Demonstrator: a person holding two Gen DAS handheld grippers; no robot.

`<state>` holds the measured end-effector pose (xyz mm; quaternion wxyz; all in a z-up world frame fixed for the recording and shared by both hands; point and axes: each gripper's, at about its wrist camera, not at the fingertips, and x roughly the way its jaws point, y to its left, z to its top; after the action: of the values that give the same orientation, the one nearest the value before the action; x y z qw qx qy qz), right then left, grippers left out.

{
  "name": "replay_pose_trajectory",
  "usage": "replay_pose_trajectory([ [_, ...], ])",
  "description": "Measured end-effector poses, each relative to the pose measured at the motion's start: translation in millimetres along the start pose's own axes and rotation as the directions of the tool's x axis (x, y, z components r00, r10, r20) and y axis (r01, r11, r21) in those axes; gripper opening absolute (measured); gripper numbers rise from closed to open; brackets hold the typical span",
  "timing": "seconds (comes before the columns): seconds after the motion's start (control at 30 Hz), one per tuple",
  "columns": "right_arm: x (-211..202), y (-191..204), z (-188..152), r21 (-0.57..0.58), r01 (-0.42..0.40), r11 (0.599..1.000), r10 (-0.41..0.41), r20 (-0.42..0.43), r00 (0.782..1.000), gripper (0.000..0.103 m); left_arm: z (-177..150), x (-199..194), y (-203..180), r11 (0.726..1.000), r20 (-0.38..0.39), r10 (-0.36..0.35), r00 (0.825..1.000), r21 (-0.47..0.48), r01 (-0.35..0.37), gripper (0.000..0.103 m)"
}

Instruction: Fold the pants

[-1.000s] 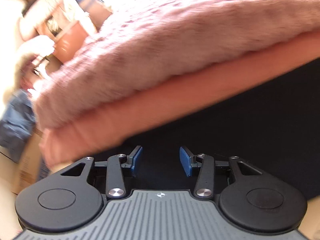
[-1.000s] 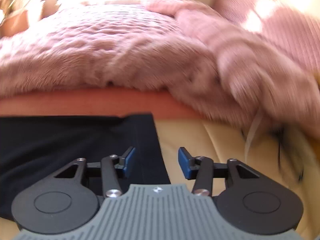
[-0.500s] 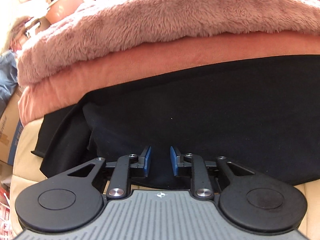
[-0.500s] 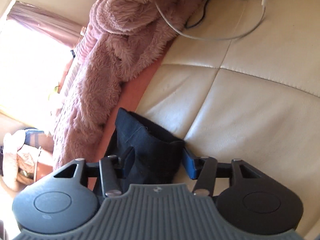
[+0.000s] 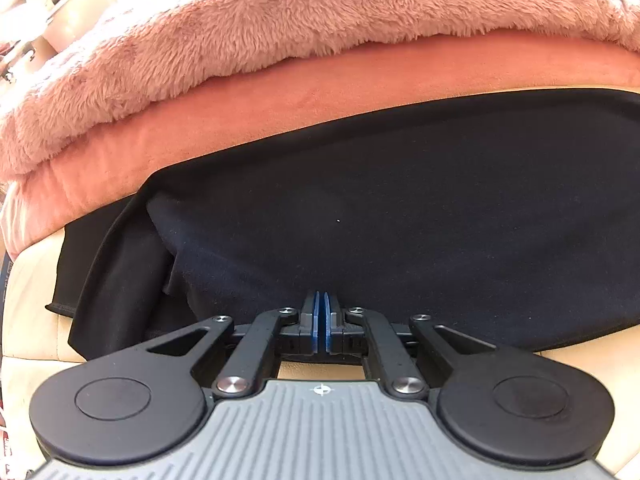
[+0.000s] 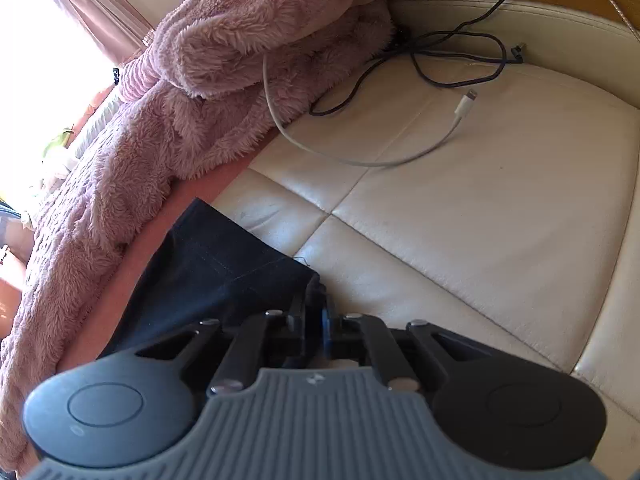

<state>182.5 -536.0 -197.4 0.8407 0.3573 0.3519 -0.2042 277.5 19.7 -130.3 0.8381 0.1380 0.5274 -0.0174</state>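
Both tongs had just closed, the left gripper (image 5: 321,312) on the pants' (image 5: 400,220) near edge at lower centre, the right gripper (image 6: 316,312) on a hem corner, so lifting for a fold looked next.

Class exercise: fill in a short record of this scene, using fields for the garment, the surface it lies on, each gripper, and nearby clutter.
garment: black pants, laid flat
surface: cream leather cushion
left gripper: just closed, pinching the pants' near edge
right gripper: just closed on a corner of the pants
beside: pink fluffy blanket over an orange sheet
clutter: white cable, black cable
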Motion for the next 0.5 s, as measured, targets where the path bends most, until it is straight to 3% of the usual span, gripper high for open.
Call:
replay_pose_trajectory([
  [0.17,-21.2,34.8,-1.2,-0.203,0.090,0.975,-0.085,0.033,0.996,0.030,-5.1,-18.1,1.2,1.000,0.067,-0.010,0.998,-0.001,0.010,0.010],
  [0.27,-47.6,67.1,-18.6,-0.345,0.119,0.931,-0.093,0.091,0.992,0.034,-10.7,-33.1,-2.3,1.000,0.108,-0.024,0.994,-0.016,0.026,0.011],
  [0.37,-65.0,112.7,-52.2,-0.480,0.002,0.877,0.024,0.047,0.999,0.034,-16.8,-45.4,-8.9,0.999,0.140,-0.014,0.990,-0.026,0.018,0.011],
  [0.5,-68.4,174.5,-110.6,-0.612,-0.180,0.770,0.161,-0.086,0.983,0.031,-26.1,-60.7,-8.8,0.996,0.163,-0.026,0.986,-0.074,0.039,0.011],
])
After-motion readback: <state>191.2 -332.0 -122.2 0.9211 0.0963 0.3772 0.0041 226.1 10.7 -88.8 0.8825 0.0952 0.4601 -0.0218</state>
